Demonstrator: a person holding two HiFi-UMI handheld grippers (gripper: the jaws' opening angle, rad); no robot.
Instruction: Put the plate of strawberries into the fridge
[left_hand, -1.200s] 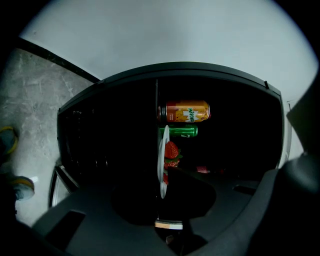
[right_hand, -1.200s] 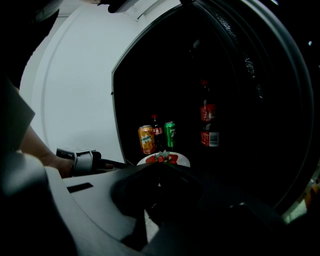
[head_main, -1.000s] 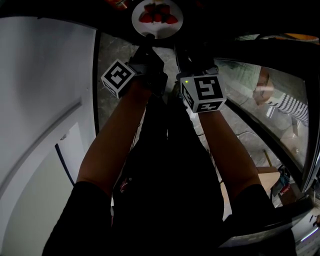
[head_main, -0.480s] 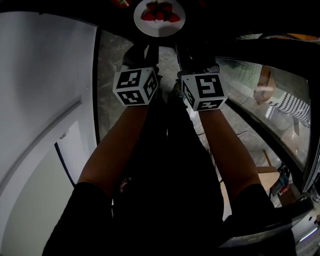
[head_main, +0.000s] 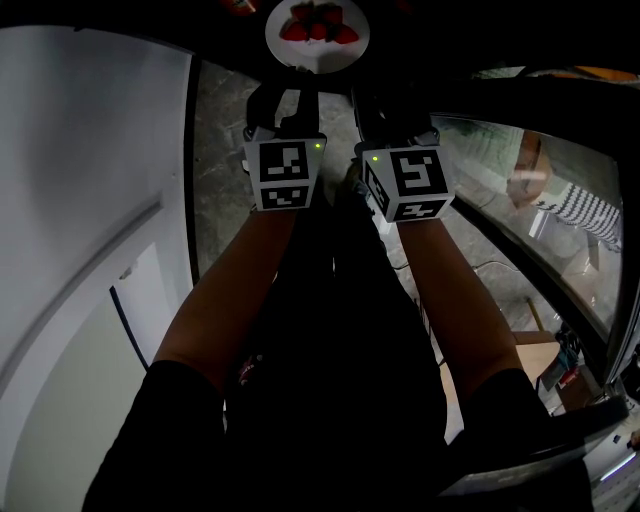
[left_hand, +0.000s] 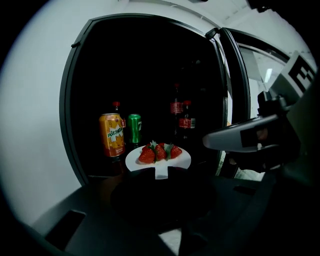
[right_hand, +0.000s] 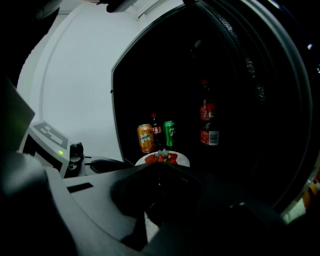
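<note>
Noting the plate (left_hand: 182, 161) of strawberries (left_hand: 159, 152) held at the mouth of the open fridge (left_hand: 75, 105), just in front of the drinks. Cannot tell in the dark whether resting on a shelf yet.

Reading the left gripper (left_hand: 161, 173) as pinching the plate's near rim, with a pale pad laid on the white edge. Reading the right gripper (right_hand: 159, 168) as pressed together on that same near rim too, judging by the jaws meeting right at the plate. Murky there, so holding that loosely.

Risks, by judgement:
- Could tip the plate and roll the berries off, gripping one edge only with the load hanging beyond the jaws.
- Could twist the rim by moving the two grippers out of step.
- Could knock over the orange can (left_hand: 112, 135) or the green can (left_hand: 133, 129) by pushing straight in, both standing just behind the plate.
- Could clip the glass door (left_hand: 235, 75) close on the right.
- Could let go too early, misjudging shelf height in the gloom.

Writing:
- Reads "Mirinda" down the orange can.
- Shows a "7" on the green can, nothing more legible.
- Shows red labels on the dark bottles (left_hand: 187, 122), with print too small to read
</note>
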